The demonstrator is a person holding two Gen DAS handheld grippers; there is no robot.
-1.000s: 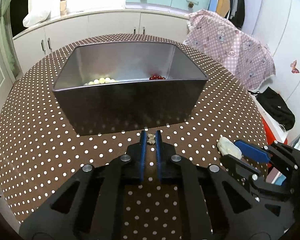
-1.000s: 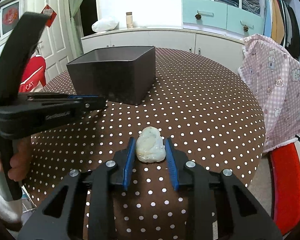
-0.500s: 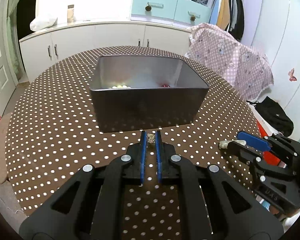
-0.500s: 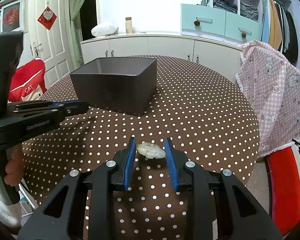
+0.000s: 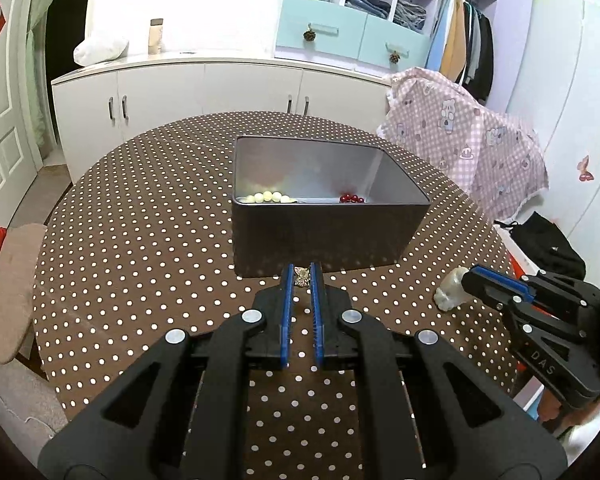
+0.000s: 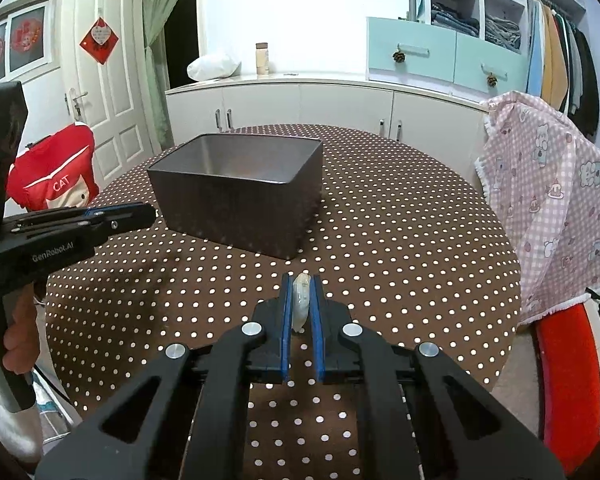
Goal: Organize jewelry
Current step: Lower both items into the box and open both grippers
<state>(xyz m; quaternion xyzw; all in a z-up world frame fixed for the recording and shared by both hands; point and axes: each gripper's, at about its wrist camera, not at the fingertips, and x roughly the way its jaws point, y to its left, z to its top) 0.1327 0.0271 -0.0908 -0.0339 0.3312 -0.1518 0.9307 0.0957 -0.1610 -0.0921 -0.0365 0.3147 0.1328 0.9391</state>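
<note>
A dark metal box (image 5: 324, 204) stands on the round dotted table (image 5: 140, 232); it also shows in the right wrist view (image 6: 240, 200). Inside lie pale beads (image 5: 268, 197) and red beads (image 5: 351, 199). My left gripper (image 5: 301, 276) is shut on a small metallic trinket (image 5: 301, 275) just in front of the box's near wall. My right gripper (image 6: 301, 292) is shut on a pale jade pendant (image 6: 301, 300), held edge-on above the table right of the box; the pendant also shows in the left wrist view (image 5: 450, 290).
White cabinets (image 5: 204, 88) stand behind the table. A chair draped in pink checked cloth (image 6: 552, 208) is at the right, a red chair (image 6: 56, 184) at the left. A padded stool (image 5: 8, 280) sits by the table's left edge.
Both grippers have lifted and drawn back from the box. The right gripper closed on the pendant, which turned from lying flat to edge-on. The left gripper kept its trinket.
</note>
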